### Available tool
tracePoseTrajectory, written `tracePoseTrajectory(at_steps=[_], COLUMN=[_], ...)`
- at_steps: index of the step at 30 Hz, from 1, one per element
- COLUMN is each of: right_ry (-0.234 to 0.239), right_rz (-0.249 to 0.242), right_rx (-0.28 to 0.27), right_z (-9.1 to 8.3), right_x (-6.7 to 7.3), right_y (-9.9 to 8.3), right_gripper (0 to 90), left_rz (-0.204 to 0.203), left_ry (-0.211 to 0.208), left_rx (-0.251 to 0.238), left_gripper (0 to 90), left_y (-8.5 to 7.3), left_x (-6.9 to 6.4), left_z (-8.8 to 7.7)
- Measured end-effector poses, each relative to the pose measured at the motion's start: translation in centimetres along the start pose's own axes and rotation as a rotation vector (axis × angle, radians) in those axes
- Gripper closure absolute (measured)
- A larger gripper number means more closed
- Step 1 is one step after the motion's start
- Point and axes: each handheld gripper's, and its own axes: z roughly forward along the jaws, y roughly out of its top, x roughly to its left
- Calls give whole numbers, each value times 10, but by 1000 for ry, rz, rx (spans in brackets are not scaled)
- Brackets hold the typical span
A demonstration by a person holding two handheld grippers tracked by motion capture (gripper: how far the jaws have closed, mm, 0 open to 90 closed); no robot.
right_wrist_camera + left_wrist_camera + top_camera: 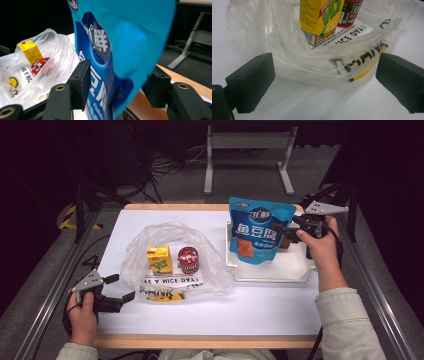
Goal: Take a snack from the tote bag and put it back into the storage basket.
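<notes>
Dark room, cables and a grey stand on the floor beyond; white-topped desk (pixel 225 315) with a wooden edge. Right gripper (pixel 120 75): jaws apart, 1 on each side of the blue pouch (pixel 120 37), which hangs between them. The near pad sits at or just beside the printed face and the far pad stands clear of the back, so nothing is clamped. Pouch stands upright in the white tray (pixel 270 274) at the desk's right, top edge leaning slightly toward the hand. Left gripper (pixel 324 75): jaws wide apart, low over the desk, facing the near rim of the clear plastic bag (pixel 294 62) but not touching it. Bag lies slumped and open at the desk's left-centre, with 2 items standing inside: a yellow drink carton (pixel 159 259) and, just beside it, a dark red can (pixel 188 260). Judged step: gripping the pouch for transfer toward the bag. To do it well, close on the upper part of the pouch where the film is flat, rather than on the bulging middle, and square both pads to the faces so it does not twist out. Lift straight up until the bottom clears the tray wall before travelling left. Left jaws would best pinch the bag's near rim and raise it so the mouth stays open. Risk: the carton is tall and tips easily, so lower the pouch beside it, not onto it.
</notes>
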Motion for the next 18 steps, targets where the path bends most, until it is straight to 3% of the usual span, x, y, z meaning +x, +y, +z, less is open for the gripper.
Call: tracePoseTrajectory(at_steps=[5, 10, 18], right_ry=[-35, -52, -101], right_rz=[-15, 28, 1], right_rx=[0, -35, -42], right_z=[-12, -27, -43], right_x=[5, 6, 18], right_y=[-5, -19, -35], right_gripper=[428, 420, 459], left_rz=[4, 9, 8], left_ry=[-1, -5, -4], left_rx=[3, 9, 9], left_gripper=[29, 29, 29], left_y=[2, 3, 2], left_x=[0, -1, -1], left_z=[1, 4, 4])
